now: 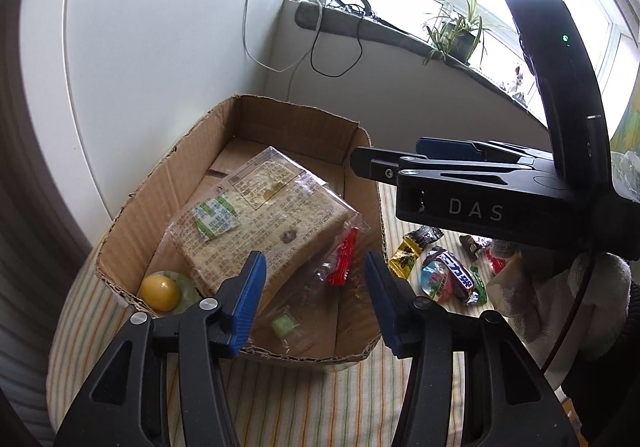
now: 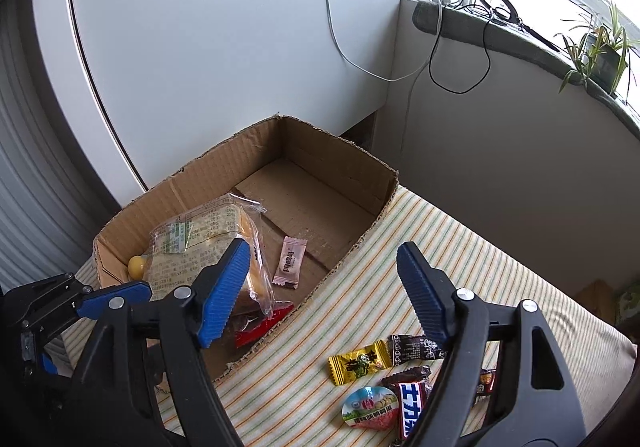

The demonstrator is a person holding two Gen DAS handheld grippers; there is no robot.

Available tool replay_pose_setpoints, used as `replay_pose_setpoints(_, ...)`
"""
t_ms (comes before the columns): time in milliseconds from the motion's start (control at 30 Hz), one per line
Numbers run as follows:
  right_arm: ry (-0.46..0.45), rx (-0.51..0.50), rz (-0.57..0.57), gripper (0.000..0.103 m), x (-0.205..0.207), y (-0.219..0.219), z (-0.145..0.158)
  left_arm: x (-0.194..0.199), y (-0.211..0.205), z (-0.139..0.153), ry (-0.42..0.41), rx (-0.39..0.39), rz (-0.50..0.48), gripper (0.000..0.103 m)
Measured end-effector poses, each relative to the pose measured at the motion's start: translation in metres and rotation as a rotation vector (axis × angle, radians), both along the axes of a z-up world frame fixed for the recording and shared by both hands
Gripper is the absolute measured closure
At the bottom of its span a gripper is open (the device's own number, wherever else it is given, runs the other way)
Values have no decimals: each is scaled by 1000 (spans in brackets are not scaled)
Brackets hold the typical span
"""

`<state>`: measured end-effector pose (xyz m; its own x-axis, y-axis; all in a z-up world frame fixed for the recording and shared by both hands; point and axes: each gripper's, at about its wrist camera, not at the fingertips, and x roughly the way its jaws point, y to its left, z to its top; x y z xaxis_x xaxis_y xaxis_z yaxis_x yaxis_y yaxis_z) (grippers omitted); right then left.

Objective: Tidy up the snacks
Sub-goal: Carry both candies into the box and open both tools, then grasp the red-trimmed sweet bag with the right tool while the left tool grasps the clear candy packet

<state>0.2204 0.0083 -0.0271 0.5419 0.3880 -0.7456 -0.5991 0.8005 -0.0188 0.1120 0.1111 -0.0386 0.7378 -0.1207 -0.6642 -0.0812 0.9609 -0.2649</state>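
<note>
We hold both grippers over the cardboard box (image 2: 340, 171): the left gripper (image 1: 316, 299) and the right gripper (image 2: 320, 293) have their jaws apart and empty. The bread pack (image 1: 260, 215) and pink candy (image 2: 290, 262) lie inside, while the yellow candy (image 2: 359, 363) waits on the striped cloth (image 2: 460, 247) beside the box, probably next.

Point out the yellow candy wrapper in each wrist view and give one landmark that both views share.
Left wrist view: the yellow candy wrapper lies right of centre on the striped cloth, just outside the right wall of the cardboard box.
Right wrist view: it lies low and right of centre, on the cloth, right of the box.
Shared landmark: the bread package inside the box.
</note>
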Motion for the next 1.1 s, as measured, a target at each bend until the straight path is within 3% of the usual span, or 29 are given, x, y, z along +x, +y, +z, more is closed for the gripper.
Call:
replay_pose_setpoints(233,8,31,-49,24,-6,-45,13,-5,-14,6,-13,-4,-20,53)
replay_pose_setpoints(633,28,61,-202,24,-18,-162,16,1,-67,12,-24,2,-131,53)
replay_pose_setpoints(900,94,84,-298,24,-21,-227,-6,10,-102,2,10,-5,-208,53)
replay_pose_setpoints(1100,168,131,-321,24,-19,-249,-33,22,-121,-11,45,12,-226,53)
